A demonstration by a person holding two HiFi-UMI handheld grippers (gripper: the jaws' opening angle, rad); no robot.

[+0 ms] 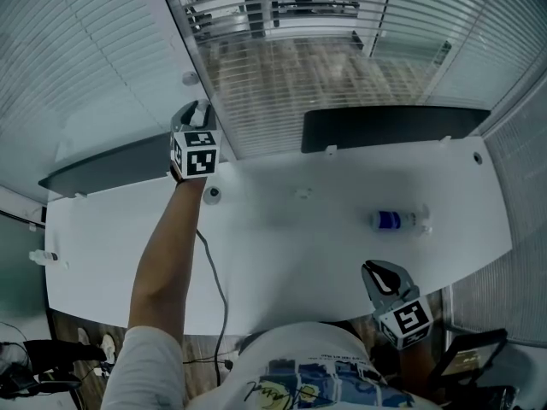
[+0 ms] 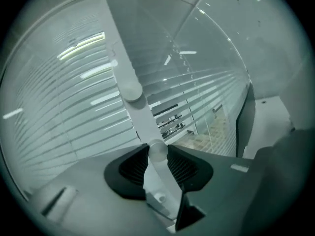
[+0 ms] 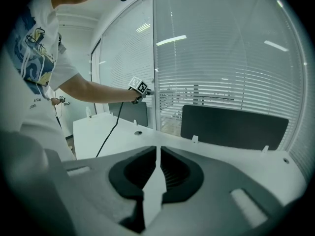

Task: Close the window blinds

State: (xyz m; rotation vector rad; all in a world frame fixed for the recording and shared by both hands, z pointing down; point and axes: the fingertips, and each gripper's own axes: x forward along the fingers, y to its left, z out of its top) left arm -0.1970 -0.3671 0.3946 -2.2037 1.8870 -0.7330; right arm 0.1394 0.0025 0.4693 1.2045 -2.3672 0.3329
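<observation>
Office, glass-walled room.
Glass partition walls on every side, hung with horizontal slatted blinds; a round knob sits on the frame post. Big white curved desk with dark divider screens along its back edge, a cable port, a loose cable and a water bottle. Ceiling strip lights reflect in the glass.

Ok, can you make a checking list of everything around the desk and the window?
Surface: white desk, flat.
Job's things: blinds, slats open enough to see through; round knob on the window post.
Clutter: one bottle, lying down.
Grippers: left gripper jaws closed on the knob; right gripper jaws together, empty.
Cables: one cable crossing the desk.
Surroundings: dark panels along the desk's back.
</observation>
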